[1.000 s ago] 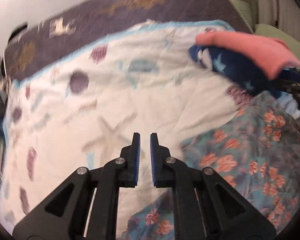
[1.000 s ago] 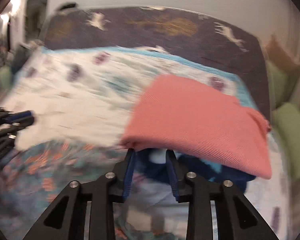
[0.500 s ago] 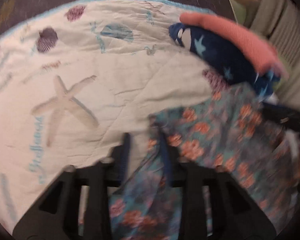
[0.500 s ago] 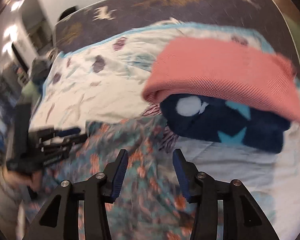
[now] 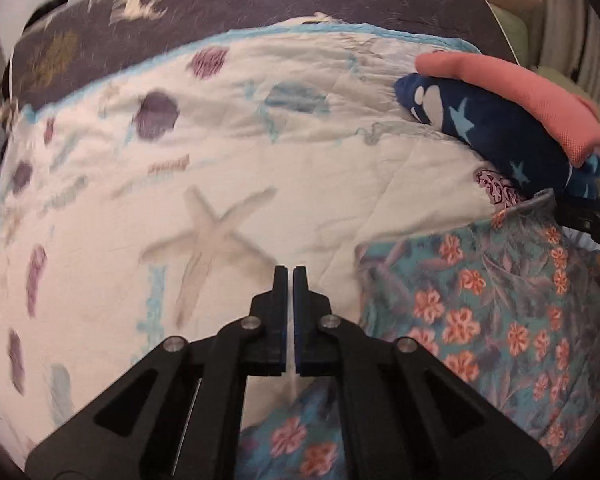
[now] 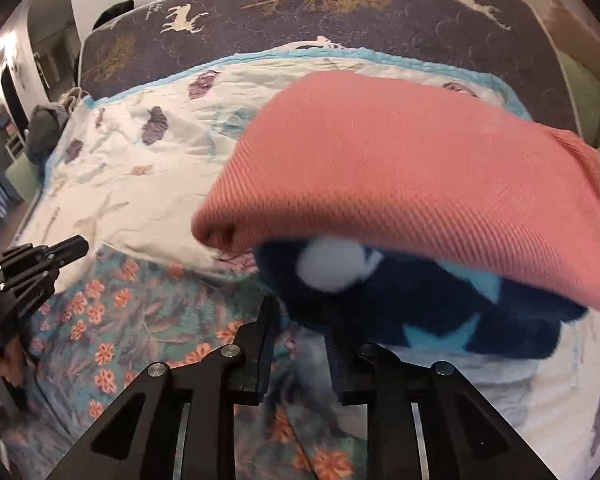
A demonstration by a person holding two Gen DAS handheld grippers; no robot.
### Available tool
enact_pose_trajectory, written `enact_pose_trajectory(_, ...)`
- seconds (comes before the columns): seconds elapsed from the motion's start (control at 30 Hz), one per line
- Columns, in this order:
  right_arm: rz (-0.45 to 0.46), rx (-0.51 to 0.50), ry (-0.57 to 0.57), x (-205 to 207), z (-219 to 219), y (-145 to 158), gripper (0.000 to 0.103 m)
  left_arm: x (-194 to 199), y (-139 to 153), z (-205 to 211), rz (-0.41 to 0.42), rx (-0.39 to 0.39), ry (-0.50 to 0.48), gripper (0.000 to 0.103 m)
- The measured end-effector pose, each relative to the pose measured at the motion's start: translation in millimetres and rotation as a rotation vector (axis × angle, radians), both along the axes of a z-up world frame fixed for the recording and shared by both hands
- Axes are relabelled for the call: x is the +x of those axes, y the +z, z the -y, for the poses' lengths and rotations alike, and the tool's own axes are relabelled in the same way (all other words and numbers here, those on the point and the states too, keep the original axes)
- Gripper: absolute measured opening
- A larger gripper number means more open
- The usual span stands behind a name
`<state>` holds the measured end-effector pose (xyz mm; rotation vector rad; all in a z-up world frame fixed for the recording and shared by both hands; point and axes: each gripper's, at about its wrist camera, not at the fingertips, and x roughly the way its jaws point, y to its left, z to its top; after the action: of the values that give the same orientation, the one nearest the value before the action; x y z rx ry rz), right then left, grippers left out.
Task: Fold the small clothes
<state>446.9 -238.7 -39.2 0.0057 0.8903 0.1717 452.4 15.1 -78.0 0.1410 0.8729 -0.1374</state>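
Nearest in the left wrist view, left tool [image 5: 290,269] closed down to a sliver, nothing between its pads, poised over the white quilt [image 5: 260,184] just left of the flowered garment [image 5: 480,312]. In the right wrist view, right tool [image 6: 300,316] partly open after its jaws had just been closing; blurred flowered cloth and pale fabric seen in the gap, grip on either impossible to judge. Flowered garment [image 6: 140,320] spread rumpled across the near edge of the bed, between the two tools. Just beyond, at right, a stack of folded clothes: navy fleece with stars [image 6: 420,312] under a salmon knit piece [image 6: 420,168]. Same stack at the right edge of the left view, navy [image 5: 492,120] below salmon [image 5: 540,92]. Farthest back, dark blanket with deer and tree figures [image 6: 340,20] against the wall.
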Motion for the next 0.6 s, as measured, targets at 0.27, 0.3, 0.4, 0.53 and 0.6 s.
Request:
enact_pose_trajectory(0.27,-0.021,0.095,0.134,-65,17,22,0.027,-64,37,-2,0.066,-0.060,-0.139,0.009)
enact_pose_trajectory(0.3,-0.047,0.051,0.144,-65,16,11,0.027,-62,26,2,0.054,0.027,-0.128,0.010)
enact_pose_trajectory(0.4,-0.068,-0.265,-0.084,-53,34,-25,0.049,-47,-15,-8,-0.027,0.308,0.029,0.010)
enact_pose_trajectory(0.53,-0.025,0.040,-0.215,-89,81,-1,0.054,-79,22,-53,0.042,0.132,0.146,0.010)
enact_pose_trajectory(0.6,0.024,0.095,-0.191,-115,95,14,0.054,-99,43,-70,0.089,0.087,0.164,0.010)
